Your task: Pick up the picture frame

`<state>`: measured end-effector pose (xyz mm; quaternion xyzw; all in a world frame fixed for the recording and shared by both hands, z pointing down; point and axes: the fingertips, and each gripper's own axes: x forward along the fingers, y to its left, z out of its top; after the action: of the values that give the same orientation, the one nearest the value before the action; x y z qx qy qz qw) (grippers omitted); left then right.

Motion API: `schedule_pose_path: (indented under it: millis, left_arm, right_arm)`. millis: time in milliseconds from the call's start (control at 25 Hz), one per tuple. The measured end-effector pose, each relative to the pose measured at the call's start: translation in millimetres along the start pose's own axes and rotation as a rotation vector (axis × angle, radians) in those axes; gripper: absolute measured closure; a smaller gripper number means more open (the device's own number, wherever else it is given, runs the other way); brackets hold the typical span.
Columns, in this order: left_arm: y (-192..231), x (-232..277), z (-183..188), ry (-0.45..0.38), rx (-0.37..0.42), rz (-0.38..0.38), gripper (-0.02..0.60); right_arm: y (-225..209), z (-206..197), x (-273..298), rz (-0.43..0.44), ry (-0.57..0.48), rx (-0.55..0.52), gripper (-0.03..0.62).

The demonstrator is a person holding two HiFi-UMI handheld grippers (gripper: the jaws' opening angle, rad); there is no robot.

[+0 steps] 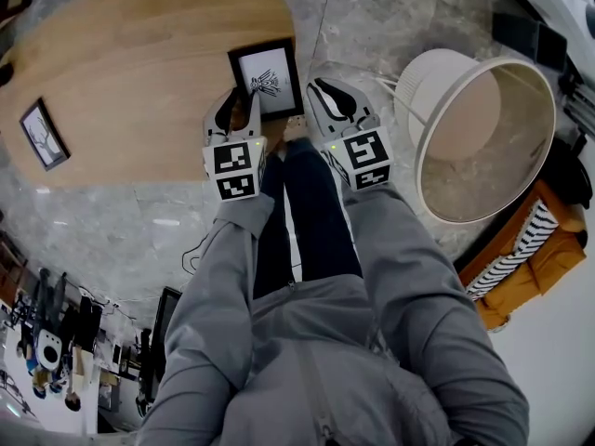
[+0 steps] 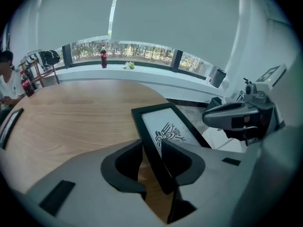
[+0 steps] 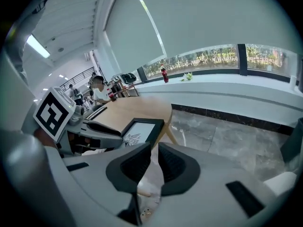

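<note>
A black picture frame (image 1: 265, 80) with a bird drawing sits at the near edge of the round wooden table (image 1: 139, 72). My left gripper (image 1: 244, 110) is shut on its lower left border. In the left gripper view the frame (image 2: 168, 126) runs tilted between the jaws of the left gripper (image 2: 151, 148), and its black edge is pinched by the pads. My right gripper (image 1: 327, 100) is just right of the frame and is shut with nothing in it. In the right gripper view its jaws (image 3: 152, 157) nearly meet, and the frame (image 3: 139, 131) lies ahead to the left.
A second black frame (image 1: 44, 133) lies at the table's left side. A large white round tub (image 1: 483, 137) stands on the marble floor to the right, beside an orange seat with a striped cushion (image 1: 525, 249). A person sits at the table's far side (image 2: 7, 84).
</note>
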<state>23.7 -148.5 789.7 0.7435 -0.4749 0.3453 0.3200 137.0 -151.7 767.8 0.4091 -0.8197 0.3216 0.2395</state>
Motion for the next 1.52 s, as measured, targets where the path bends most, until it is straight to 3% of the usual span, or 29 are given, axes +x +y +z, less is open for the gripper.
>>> schedule_pose_path:
  millis: [160,280,480,720,920,1160,1520]
  left_arm:
    - [-6,3,1,0.0,0.001,-0.001,0.442]
    - [-5,3,0,-0.006,0.021,0.003,0.442]
    - [-9,4,-2,-0.007,0.029,-0.003,0.442]
    - [-14,5,0,-0.01,0.033,-0.022,0.443]
    - [-20,9,2,-0.011,0.033,-0.048,0.445]
    - [-35,12,2,-0.008,0.042,-0.116,0.457]
    - [-47,15,-1,-0.011,0.039,-0.166,0.466]
  right_arm:
    - [-2,-3,1,0.044,-0.008,0.035,0.554]
    - [4,-6,4,0.11,-0.008,0.099,0.422]
    - [8,-12,11,0.194,0.01,0.182,0.39]
    - [13,-20,26,0.272,0.058,0.27,0.37]
    - [5,-28,37,0.304,0.065,0.439,0.365]
    - [13,-35,43,0.357,0.085,0.515,0.364]
    - [12,-37,42,0.312,0.071,0.58,0.369]
